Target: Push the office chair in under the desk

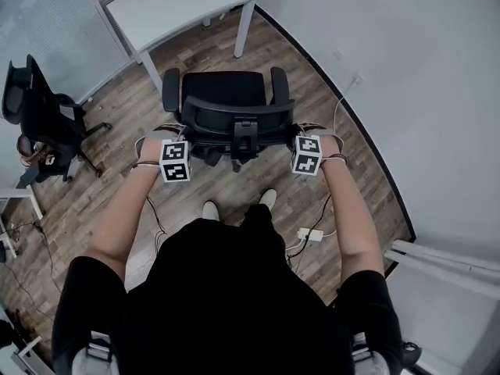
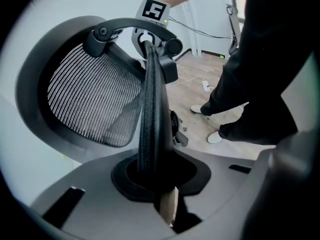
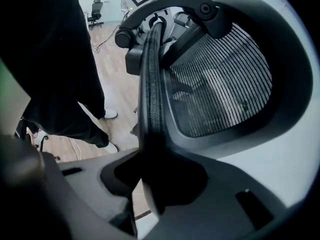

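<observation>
A black office chair (image 1: 226, 108) with a mesh backrest stands on the wooden floor, its seat facing a white desk (image 1: 180, 6) at the top of the head view; the seat is still outside the desk's edge. My left gripper (image 1: 178, 136) is shut on the backrest's left rim, and my right gripper (image 1: 303, 134) is shut on its right rim. In the left gripper view the backrest's dark edge (image 2: 150, 109) runs straight up from between the jaws of that gripper (image 2: 156, 184). The right gripper view shows the same edge (image 3: 152, 104) clamped in the right gripper (image 3: 155, 179).
A second black chair (image 1: 39, 116) stands at the left by a wall. A white power strip (image 1: 310, 234) and cables lie on the floor near the person's feet (image 1: 238, 201). A grey wall curves along the right, with a white frame (image 1: 445, 258) at lower right.
</observation>
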